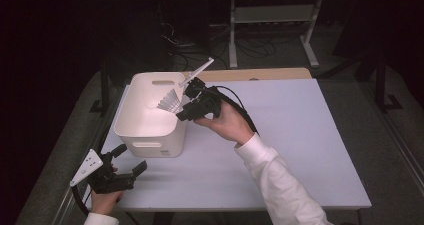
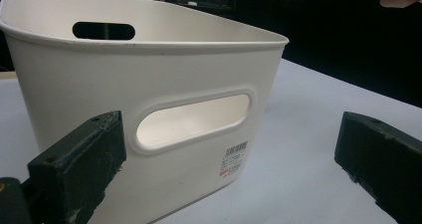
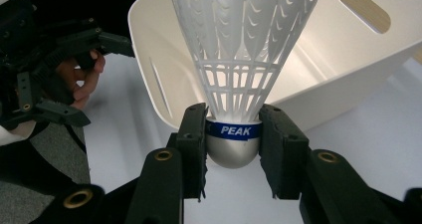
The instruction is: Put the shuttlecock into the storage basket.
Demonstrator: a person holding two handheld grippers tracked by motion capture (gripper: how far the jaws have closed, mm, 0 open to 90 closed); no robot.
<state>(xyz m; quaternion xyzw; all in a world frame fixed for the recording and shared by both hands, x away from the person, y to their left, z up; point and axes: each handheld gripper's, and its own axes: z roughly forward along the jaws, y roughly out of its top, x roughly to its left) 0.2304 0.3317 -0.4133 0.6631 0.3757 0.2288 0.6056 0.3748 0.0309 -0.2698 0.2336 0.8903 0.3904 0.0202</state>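
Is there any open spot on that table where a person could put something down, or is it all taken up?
Plenty. The table is bare right of the right gripper out to its far and near edges. A narrower bare strip lies between the white bin and the left gripper. It is crowded at the bin's right rim, where the shuttlecock is held.

On the table (image 1: pixel 300 135) the bin (image 1: pixel 150 135) stands at left, the shuttlecock (image 1: pixel 169 103) held above its opening by the right claw (image 1: pixel 181 101), the left claw (image 1: pixel 131 161) near the bin's front.
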